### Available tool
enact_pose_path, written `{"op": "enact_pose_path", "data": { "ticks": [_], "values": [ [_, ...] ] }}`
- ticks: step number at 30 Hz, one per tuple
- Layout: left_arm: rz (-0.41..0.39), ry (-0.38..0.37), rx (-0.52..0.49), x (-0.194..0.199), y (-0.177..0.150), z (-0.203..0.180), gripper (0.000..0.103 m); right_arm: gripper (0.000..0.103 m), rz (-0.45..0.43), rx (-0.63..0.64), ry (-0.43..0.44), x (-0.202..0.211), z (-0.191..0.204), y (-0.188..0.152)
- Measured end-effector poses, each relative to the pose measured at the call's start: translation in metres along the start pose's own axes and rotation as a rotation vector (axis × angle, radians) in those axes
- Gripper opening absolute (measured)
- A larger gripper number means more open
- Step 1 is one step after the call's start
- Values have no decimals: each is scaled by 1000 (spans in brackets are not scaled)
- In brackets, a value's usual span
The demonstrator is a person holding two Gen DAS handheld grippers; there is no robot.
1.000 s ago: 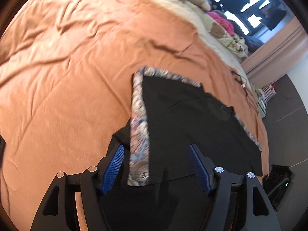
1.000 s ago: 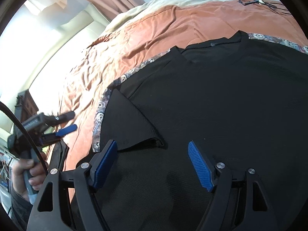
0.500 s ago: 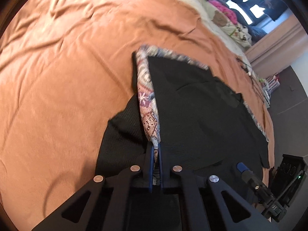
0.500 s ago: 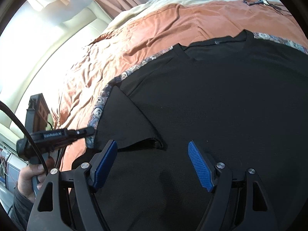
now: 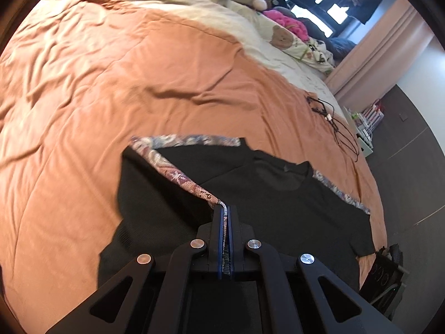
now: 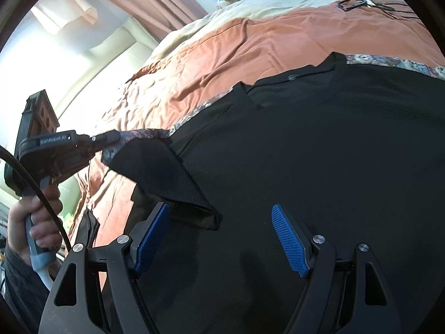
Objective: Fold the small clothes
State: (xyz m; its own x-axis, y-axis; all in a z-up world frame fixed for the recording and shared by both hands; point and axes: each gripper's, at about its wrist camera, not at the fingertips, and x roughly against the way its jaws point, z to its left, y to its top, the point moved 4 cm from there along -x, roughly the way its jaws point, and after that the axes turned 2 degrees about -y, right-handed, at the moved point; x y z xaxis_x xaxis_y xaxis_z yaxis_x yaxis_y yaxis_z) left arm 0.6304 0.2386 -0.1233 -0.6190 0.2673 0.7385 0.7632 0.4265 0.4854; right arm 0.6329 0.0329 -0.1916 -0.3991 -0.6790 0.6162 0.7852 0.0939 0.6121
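Because a fold needs a raised edge, the left gripper (image 5: pixel 225 211) clamps the patterned cloth (image 5: pixel 178 176) toward 11 o'clock under the black shirt (image 6: pixel 319 153); the right gripper (image 6: pixel 221 236) hangs open.

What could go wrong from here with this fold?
The left gripper pinches only the patterned mat edge, not clearly the black shirt, so the shirt may slide off as the mat lifts. The right gripper hovers open over the shirt, pinning nothing, so the body could drag or bunch.
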Motion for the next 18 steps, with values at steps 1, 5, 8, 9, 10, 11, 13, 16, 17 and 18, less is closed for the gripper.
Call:
{"op": "enact_pose_path", "data": {
  "ticks": [1,5,8,9,10,11,13,16,17,18],
  "values": [
    [2,0,-9,-5,4,-6,2,75,-2,-4,-1,1,-3,1],
    [16,-11,-27,-26,13,-23,2,75,-12,-27,-2,7,-15,5],
    [29,-31,-44,-43,17,-36,2,75,-19,-39,-6,11,-23,8],
    [33,-37,-49,-49,18,-41,2,75,-20,-44,-9,12,-25,8],
    [34,-48,-50,-53,19,-45,2,75,-20,-45,-12,12,-27,9],
    [35,-63,-50,-58,19,-48,2,75,-20,-48,-15,12,-29,10],
    [45,-36,-50,-64,19,-48,16,75,-18,-51,-21,11,-32,11],
    [37,3,-28,-65,18,-36,59,75,-10,-34,-37,8,-30,12],
    [27,9,-19,-63,17,-31,60,75,-5,-25,-41,6,-28,12],
    [24,17,-8,-60,16,-22,60,75,-1,-22,-43,4,-26,12]
  ]
}}
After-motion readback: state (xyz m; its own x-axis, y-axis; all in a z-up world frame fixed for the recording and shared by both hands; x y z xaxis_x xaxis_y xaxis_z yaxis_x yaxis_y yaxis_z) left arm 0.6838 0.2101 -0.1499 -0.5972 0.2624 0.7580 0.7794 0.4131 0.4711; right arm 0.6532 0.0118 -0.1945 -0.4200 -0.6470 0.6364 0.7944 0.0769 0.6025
